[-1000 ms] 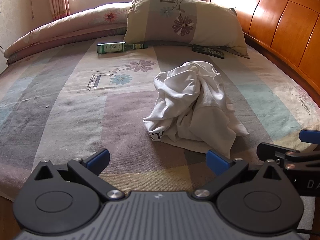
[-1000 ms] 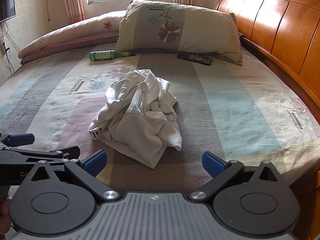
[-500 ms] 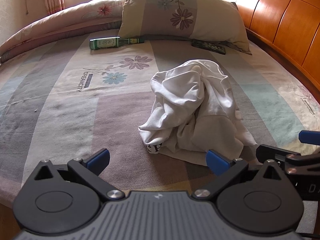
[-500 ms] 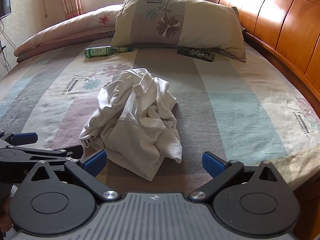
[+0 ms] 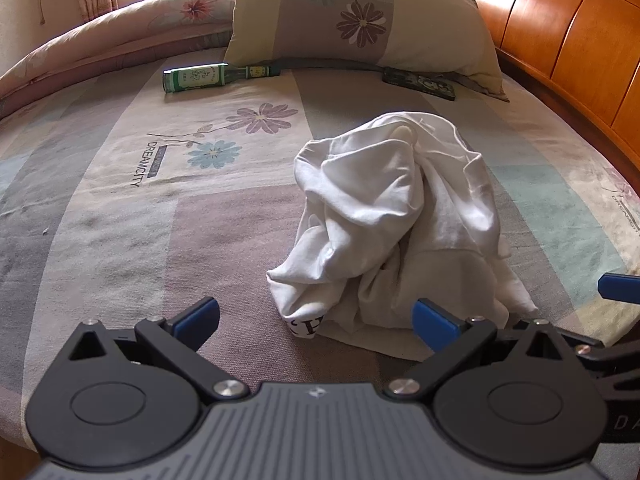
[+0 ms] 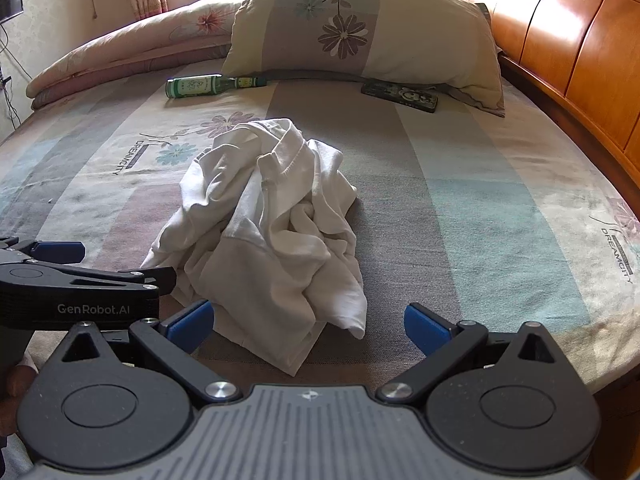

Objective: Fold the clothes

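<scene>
A crumpled white garment [image 5: 396, 224] lies in a heap on the patterned bed sheet, with a dark-lettered hem at its near left corner. In the right wrist view the same garment [image 6: 272, 236] shows a ribbed collar on top. My left gripper [image 5: 316, 318] is open, its blue pads just short of the heap's near edge with nothing between them. Over the garment's lower right corner my right gripper [image 6: 306, 326] stands open and holds nothing. The left gripper also shows side-on at the left edge of the right wrist view.
A green bottle [image 5: 208, 76] lies on its side near a large flowered pillow [image 5: 360, 20]. A dark flat case [image 5: 420, 84] rests beside the pillow. A rolled quilt [image 6: 132, 56] lines the far side. The wooden headboard [image 6: 568, 52] runs along the right.
Both grippers have moved forward toward the garment, which now looms larger and nearer in both views. Both stay open. The garment has not moved.
</scene>
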{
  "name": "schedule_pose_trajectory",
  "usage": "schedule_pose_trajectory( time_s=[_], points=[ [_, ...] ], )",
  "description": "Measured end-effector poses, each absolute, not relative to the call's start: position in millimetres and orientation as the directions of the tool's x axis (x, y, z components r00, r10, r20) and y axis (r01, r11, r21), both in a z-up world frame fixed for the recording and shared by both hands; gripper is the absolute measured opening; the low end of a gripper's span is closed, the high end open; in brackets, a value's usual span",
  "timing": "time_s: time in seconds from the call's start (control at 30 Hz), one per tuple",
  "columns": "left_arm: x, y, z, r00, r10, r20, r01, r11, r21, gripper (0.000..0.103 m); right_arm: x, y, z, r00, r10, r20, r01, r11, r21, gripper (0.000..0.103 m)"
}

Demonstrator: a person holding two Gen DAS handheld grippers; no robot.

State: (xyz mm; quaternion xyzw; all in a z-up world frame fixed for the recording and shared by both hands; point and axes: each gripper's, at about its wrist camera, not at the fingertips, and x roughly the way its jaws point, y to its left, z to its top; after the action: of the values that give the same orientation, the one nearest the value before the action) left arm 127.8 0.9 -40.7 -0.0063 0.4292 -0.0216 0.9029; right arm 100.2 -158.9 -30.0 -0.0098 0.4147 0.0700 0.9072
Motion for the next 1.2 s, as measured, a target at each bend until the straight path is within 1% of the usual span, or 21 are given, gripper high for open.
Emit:
schedule_pose_trajectory(
  time_s=[0.3,0.5,0.57,0.67,0.73,0.97,1.1,1.2],
  points=[
    [168,5,-66,0.586,-0.068,-0.807,0.014,0.997,-0.073,0.102,127,-161,-46,0.622,0.119,-0.774,-0.126,0.991,0.051,0.103],
    [195,11,-73,0.578,-0.063,-0.813,0.022,0.998,-0.061,0.102,140,-158,-50,0.626,0.115,-0.771,-0.138,0.99,0.035,0.103],
    [204,12,-71,0.586,-0.051,-0.809,0.035,0.999,-0.038,0.103,145,-156,-49,0.636,0.12,-0.762,-0.144,0.989,0.035,0.103],
    [211,13,-74,0.593,-0.067,-0.802,0.051,0.998,-0.046,0.103,155,-150,-52,0.641,0.137,-0.755,-0.166,0.985,0.037,0.103],
    [211,14,-80,0.591,-0.091,-0.801,0.067,0.996,-0.064,0.103,162,-144,-60,0.626,0.14,-0.767,-0.183,0.983,0.03,0.103],
    [197,23,-98,0.653,-0.187,-0.734,0.141,0.982,-0.125,0.103,171,-138,-96,0.56,0.15,-0.815,-0.226,0.974,0.023,0.103],
    [196,11,-99,0.653,-0.165,-0.739,0.197,0.979,-0.044,0.103,172,-142,-112,0.549,0.17,-0.818,-0.237,0.971,0.043,0.103],
    [196,6,-99,0.64,-0.147,-0.754,0.191,0.981,-0.029,0.103,168,-147,-120,0.573,0.202,-0.794,-0.257,0.965,0.06,0.103]
  ],
)
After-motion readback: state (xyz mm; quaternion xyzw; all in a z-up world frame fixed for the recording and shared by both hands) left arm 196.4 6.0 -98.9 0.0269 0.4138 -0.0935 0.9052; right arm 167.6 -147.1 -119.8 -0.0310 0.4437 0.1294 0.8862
